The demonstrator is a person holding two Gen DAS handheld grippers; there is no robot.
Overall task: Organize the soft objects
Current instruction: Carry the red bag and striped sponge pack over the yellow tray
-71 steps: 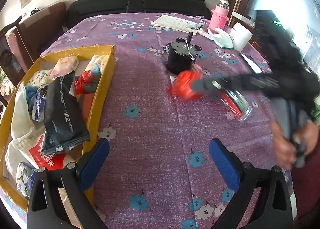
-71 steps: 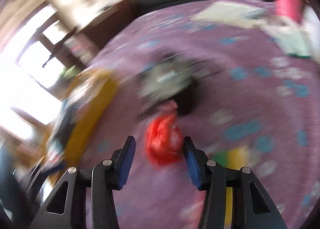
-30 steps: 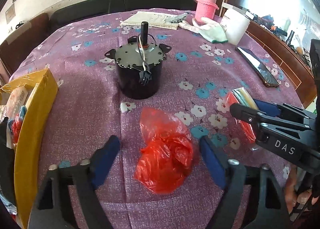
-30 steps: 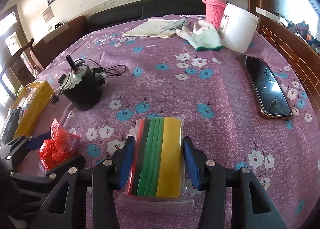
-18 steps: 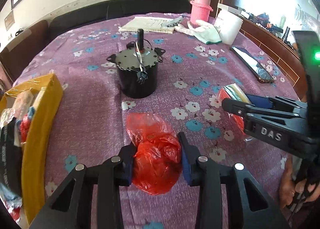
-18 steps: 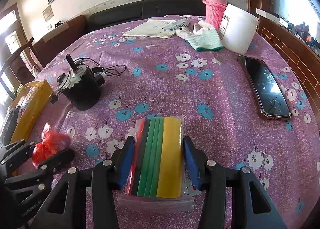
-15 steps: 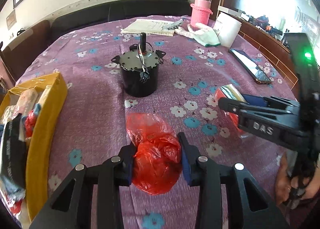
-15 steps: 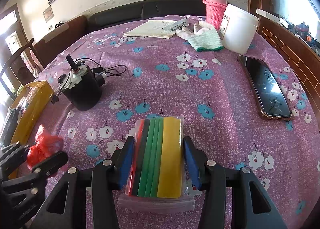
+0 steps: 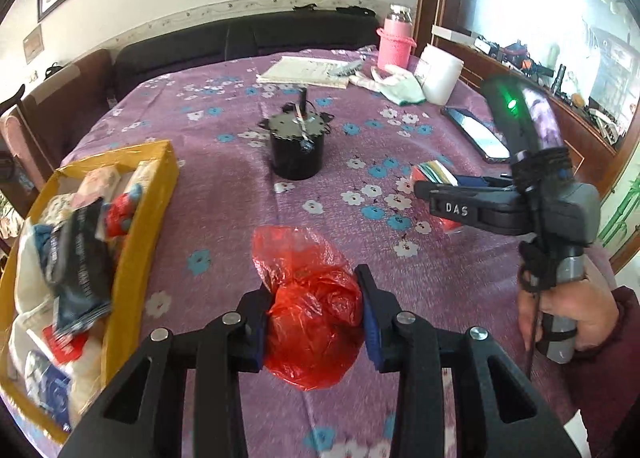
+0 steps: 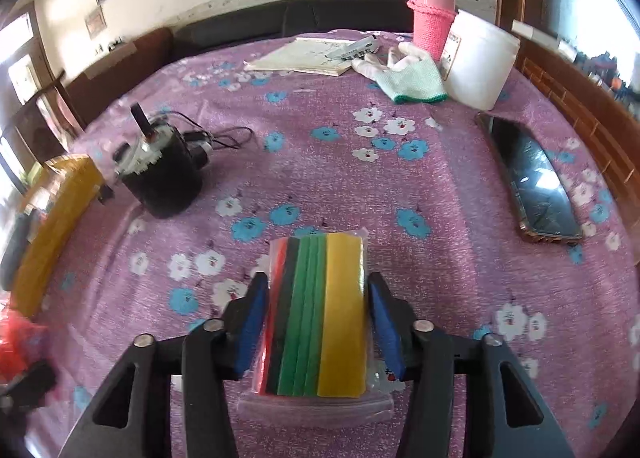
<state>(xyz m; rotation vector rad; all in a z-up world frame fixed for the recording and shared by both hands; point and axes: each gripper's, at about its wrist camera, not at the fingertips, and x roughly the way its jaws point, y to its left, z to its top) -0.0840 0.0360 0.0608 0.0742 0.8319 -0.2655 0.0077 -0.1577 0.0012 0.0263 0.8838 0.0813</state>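
My left gripper is shut on a crumpled red plastic bag and holds it above the purple flowered tablecloth. A yellow box with several soft packets lies to its left. In the right wrist view a clear pack of red, green and yellow cloths lies on the cloth between the blue pads of my right gripper. Those jaws are closing and the pads touch the pack's sides. The left wrist view shows that gripper from the side, held by a hand.
A black motor with a wire stands mid-table. A phone lies at the right. Farther back are a white tub, a pink bottle, a glove and a booklet. Chairs and a sofa ring the table.
My left gripper closed on the red bag, then lifted it up and back toward the yellow box. My right gripper stayed around the cloth pack and narrowed slightly.
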